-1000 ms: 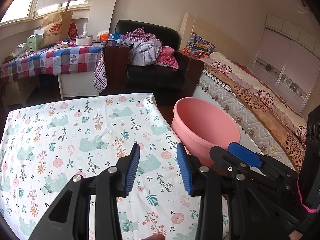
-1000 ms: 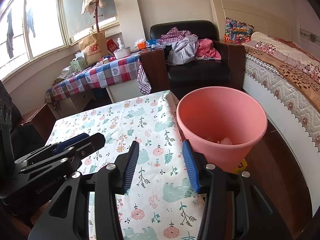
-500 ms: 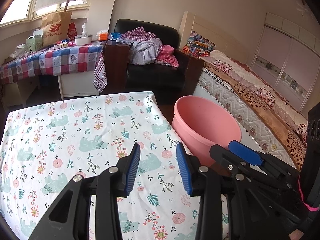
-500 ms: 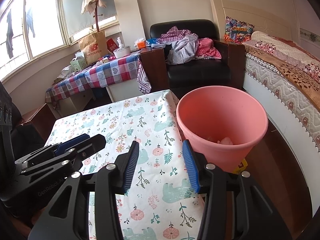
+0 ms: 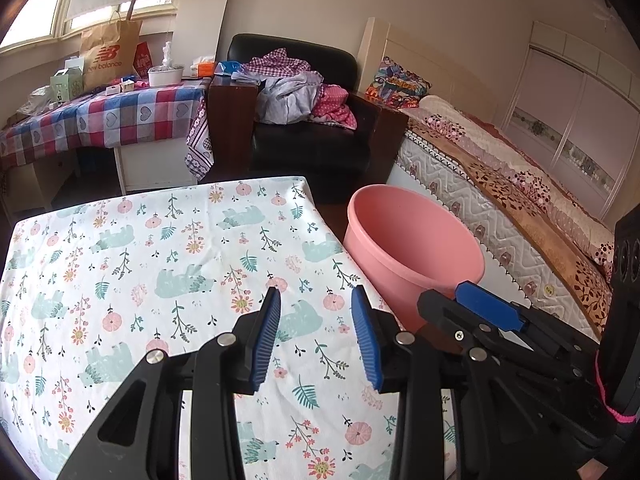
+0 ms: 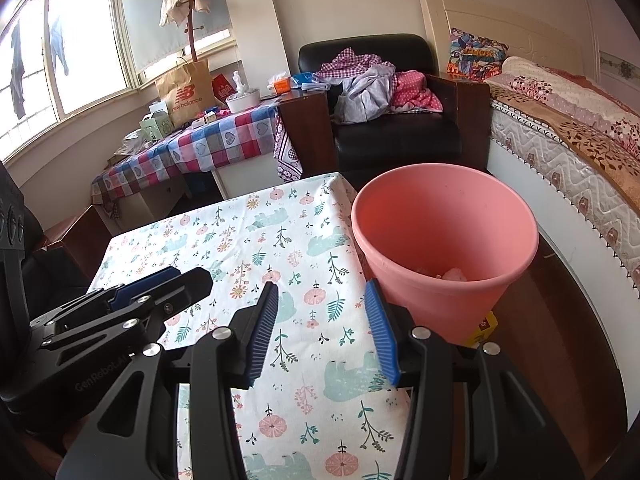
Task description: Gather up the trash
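Left gripper [image 5: 316, 336] parted, empty, over floral tablecloth [image 5: 160, 264]. Right gripper [image 6: 320, 328] parted, empty. Pink bin [image 6: 444, 216] at 1 o'clock; pale scraps [image 6: 452, 274] inside.

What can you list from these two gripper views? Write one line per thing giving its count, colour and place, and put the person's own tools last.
table: one, white floral cloth, nearest the cameras
bucket: one, pink, on the floor at the table's right edge
scraps: a few, pale, in the bucket's bottom
yellow item: one, on the floor against the bucket; what it is cannot be told
armchair: one, black, beyond the table
clothes: a heap, grey, pink, checked, on the armchair
side table: one, checked cloth, under the window
paper bag: one, brown, on the side table
bed: one, patterned cover, right
left gripper: one, black, blue pads, open, empty
right gripper: one, black, blue pads, open, empty
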The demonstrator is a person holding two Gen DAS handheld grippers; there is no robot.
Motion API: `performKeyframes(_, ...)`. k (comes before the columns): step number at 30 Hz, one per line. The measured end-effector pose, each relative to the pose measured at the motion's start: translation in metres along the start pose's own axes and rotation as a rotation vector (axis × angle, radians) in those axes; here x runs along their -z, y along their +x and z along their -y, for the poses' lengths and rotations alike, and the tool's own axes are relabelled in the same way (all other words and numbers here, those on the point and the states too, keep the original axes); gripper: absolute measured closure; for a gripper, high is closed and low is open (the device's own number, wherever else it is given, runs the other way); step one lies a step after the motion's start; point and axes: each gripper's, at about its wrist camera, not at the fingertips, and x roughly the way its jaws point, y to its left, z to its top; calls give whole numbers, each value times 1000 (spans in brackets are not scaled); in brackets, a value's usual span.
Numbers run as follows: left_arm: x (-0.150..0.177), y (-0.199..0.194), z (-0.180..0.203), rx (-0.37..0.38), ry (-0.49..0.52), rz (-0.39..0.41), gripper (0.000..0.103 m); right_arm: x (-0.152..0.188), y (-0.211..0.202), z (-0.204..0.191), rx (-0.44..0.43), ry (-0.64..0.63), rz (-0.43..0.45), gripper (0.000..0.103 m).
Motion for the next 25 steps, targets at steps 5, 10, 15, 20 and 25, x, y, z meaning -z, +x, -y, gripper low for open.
performKeyframes(5, -1, 2, 2, -1, 5, -6, 68, 1, 1, 2, 2, 7, -5, 57)
performKeyframes(10, 0, 2, 2, -1, 7, -9, 68, 2, 3, 3, 3, 11, -8, 57)
performKeyframes(15, 0, 2, 1, -8, 14, -3, 68, 2, 5, 4, 3, 12, -10, 57)
performKeyframes(20, -1, 5, 2, -10, 12, -15, 68, 4, 6, 4, 4, 13, -13, 57)
performKeyframes(25, -2, 7, 1, -10, 7, -22, 68, 5, 8, 4, 2, 14, -17, 57)
